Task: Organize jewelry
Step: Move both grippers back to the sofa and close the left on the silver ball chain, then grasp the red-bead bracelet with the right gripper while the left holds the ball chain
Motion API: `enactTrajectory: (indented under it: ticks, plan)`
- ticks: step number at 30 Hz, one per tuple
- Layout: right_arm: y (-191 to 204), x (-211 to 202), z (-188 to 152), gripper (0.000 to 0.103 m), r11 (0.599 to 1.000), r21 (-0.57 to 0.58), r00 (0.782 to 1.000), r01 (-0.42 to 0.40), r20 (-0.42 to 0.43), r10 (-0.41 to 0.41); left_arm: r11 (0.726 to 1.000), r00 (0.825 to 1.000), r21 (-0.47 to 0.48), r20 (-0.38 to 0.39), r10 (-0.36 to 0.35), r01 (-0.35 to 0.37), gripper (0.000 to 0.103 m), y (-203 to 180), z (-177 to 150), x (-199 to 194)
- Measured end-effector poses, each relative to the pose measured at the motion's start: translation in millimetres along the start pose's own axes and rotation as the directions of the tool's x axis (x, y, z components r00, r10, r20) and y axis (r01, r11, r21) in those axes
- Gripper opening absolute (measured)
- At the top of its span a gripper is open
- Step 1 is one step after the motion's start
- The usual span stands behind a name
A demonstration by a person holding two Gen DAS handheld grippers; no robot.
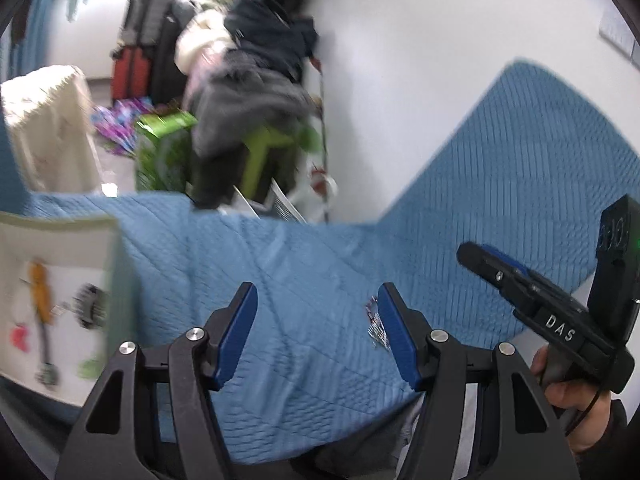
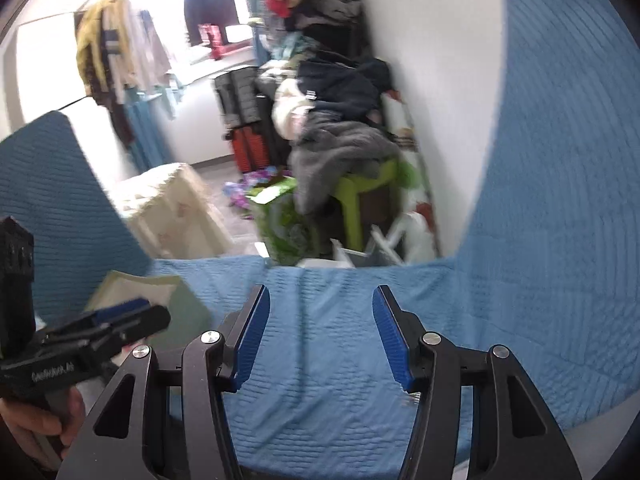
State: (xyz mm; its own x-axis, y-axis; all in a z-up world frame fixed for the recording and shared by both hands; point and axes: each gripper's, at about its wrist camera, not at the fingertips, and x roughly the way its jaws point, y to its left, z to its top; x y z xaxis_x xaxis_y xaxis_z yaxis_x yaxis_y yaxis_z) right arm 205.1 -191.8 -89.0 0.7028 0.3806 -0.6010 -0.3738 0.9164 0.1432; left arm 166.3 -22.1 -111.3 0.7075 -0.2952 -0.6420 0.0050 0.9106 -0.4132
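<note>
My left gripper (image 1: 318, 320) hangs open over a blue quilt (image 1: 304, 264), with nothing between its blue pads. A small glittery piece of jewelry (image 1: 375, 326) lies on the quilt just inside its right finger, partly hidden by it. At the left stands a white box with a pale green rim (image 1: 60, 224). It holds blurred pieces: an orange one (image 1: 40, 288), a pink one (image 1: 20, 336) and a black one (image 1: 90, 306). My right gripper (image 2: 320, 328) is open above bare quilt and also shows at the right (image 1: 486, 258). The left gripper (image 2: 148, 312) sits in front of the box (image 2: 160, 292).
Beyond the quilt's far edge the floor is crowded: a green stool (image 2: 360, 188) under a heap of dark clothes (image 2: 340, 144), a green box (image 1: 164, 148), suitcases (image 1: 148, 40) and a cream hamper (image 2: 172, 208). A white wall (image 1: 420, 80) is on the right. A hand (image 1: 576, 404) holds the right gripper.
</note>
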Motion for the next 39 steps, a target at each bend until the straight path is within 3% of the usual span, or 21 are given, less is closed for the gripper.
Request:
enactTrajectory:
  ticks: [8, 15, 22, 24, 29, 31, 32, 39]
  plan:
    - [-58, 28, -43, 0.051, 0.990, 0.079, 0.992, 0.115, -0.055, -0.111, 0.996, 0.980, 0.024, -0.184, -0.076, 0.082, 0.057, -36, -41, 96]
    - [-90, 29, -58, 0.050, 0.976, 0.163, 0.989, 0.146, -0.061, -0.137, 0.990, 0.960, 0.064, -0.261, -0.105, 0.125, 0.045, -64, -58, 158]
    - [-105, 21, -62, 0.050, 0.968, 0.217, 0.991, 0.129, -0.052, -0.120, 0.975, 0.953, 0.203, -0.301, -0.026, 0.091, 0.042, -89, -73, 211]
    - [-108, 20, -63, 0.050, 0.967, 0.229, 0.993, 0.115, -0.057, -0.105, 0.970, 0.948, 0.220, -0.317, -0.032, 0.107, 0.042, -91, -76, 218]
    - [-104, 17, -65, 0.050, 0.968, 0.238, 0.997, 0.074, -0.046, -0.065, 0.946, 0.961, 0.311, -0.277, -0.005, 0.095, 0.041, -107, -85, 220]
    - [-108, 16, -65, 0.050, 0.963, 0.258, 0.996, 0.084, -0.043, -0.075, 0.936, 0.965, 0.342, -0.263, 0.007, 0.087, 0.015, -111, -88, 221]
    - [-109, 14, -66, 0.050, 0.960, 0.265, 0.995, 0.094, -0.043, -0.086, 0.932, 0.966, 0.354, -0.256, 0.019, 0.075, 0.011, -113, -89, 221]
    - [-118, 15, -68, 0.050, 0.945, 0.293, 0.989, 0.144, -0.064, -0.131, 0.947, 0.965, 0.310, -0.264, 0.000, 0.085, 0.008, -103, -87, 220]
